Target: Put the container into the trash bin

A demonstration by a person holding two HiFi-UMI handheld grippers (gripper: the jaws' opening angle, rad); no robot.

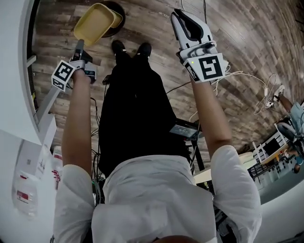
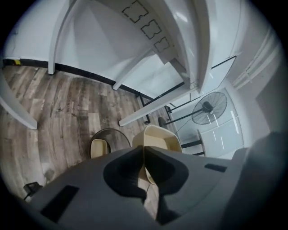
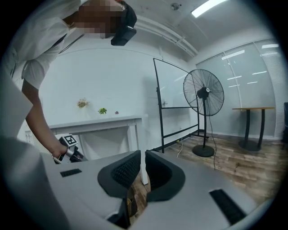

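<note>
A shallow cream-yellow container [image 1: 95, 23] hangs tilted over the near rim of a dark round trash bin [image 1: 122, 14] on the wood floor. My left gripper [image 1: 80, 43] is shut on the container's near rim. In the left gripper view the jaws [image 2: 143, 150] pinch the container [image 2: 159, 139]. The bin [image 2: 112, 134] lies just to its left, with another cream container [image 2: 100, 148] inside. My right gripper [image 1: 178, 16] is held out to the right of the bin, shut, with nothing in it. In its own view the right gripper [image 3: 142, 155] shows its pads together.
The person's shoes [image 1: 130, 47] stand just short of the bin. A white table with slanted legs [image 1: 19, 71] runs along the left. Cables [image 1: 266, 95] trail on the floor at right. A standing fan [image 3: 203, 94] and a whiteboard frame [image 3: 171, 108] stand beyond.
</note>
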